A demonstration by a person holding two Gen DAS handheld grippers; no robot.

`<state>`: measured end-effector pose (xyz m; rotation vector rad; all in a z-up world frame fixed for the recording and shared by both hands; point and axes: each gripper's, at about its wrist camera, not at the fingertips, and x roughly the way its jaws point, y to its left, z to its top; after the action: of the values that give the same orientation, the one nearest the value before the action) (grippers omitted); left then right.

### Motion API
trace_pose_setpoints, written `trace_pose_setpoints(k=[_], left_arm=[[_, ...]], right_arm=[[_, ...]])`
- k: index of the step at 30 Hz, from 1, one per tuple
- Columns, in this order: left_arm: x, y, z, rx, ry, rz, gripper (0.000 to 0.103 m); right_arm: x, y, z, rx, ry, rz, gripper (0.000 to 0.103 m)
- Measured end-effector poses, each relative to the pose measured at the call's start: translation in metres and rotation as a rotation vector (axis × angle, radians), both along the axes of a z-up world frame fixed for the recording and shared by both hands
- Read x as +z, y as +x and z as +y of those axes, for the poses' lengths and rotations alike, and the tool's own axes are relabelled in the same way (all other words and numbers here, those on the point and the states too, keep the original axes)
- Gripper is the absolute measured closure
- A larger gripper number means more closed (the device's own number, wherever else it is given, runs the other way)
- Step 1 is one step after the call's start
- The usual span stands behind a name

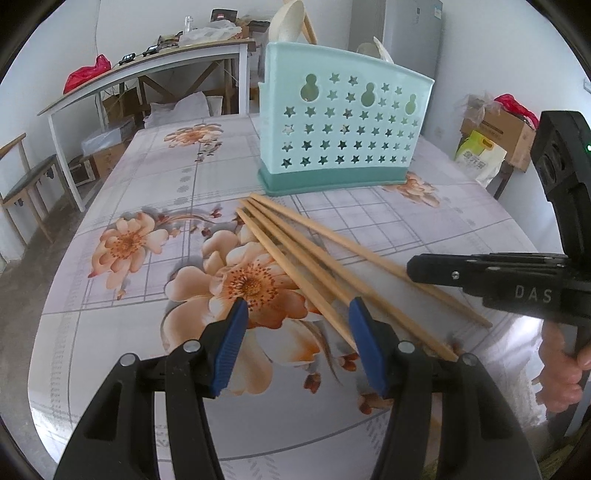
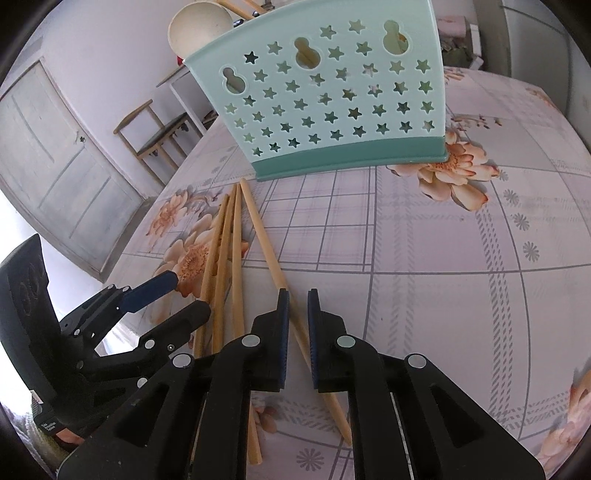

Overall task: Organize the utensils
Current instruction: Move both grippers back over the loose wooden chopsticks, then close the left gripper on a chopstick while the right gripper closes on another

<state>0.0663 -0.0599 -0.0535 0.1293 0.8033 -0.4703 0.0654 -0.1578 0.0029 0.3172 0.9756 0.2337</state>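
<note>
Several wooden chopsticks (image 1: 314,254) lie fanned on the floral tablecloth, their far ends near a mint green utensil holder (image 1: 340,125) with star holes. The holder (image 2: 332,96) holds cream spoons (image 2: 199,29) and more chopsticks. My left gripper (image 1: 299,321) is open, its blue pads straddling the near ends of the chopsticks. My right gripper (image 2: 298,325) is narrowly open, its pads on either side of the rightmost chopstick (image 2: 273,266) without clearly pinching it. The right gripper also shows in the left wrist view (image 1: 417,267), over that chopstick.
The table (image 1: 166,184) has a flowered cloth. Behind it stand a white desk (image 1: 147,70) with clutter, a chair (image 1: 29,181), cardboard boxes (image 1: 506,129) and a fridge (image 1: 406,33). A door (image 2: 55,162) and another chair (image 2: 155,133) show in the right wrist view.
</note>
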Motion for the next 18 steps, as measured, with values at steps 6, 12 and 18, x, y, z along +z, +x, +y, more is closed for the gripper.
trace_pose_setpoints(k=[6, 12, 18], left_arm=[[0.0, 0.0, 0.002, 0.003, 0.003, 0.002, 0.048], [0.003, -0.001, 0.007, -0.004, 0.004, 0.02, 0.075], [0.005, -0.003, 0.015, 0.001, 0.015, 0.042, 0.092]], right_arm=[[0.0, -0.001, 0.0, -0.001, 0.004, -0.002, 0.095], [0.002, -0.004, 0.001, 0.02, -0.02, -0.003, 0.099], [0.006, -0.015, -0.011, 0.031, -0.048, 0.014, 0.103]])
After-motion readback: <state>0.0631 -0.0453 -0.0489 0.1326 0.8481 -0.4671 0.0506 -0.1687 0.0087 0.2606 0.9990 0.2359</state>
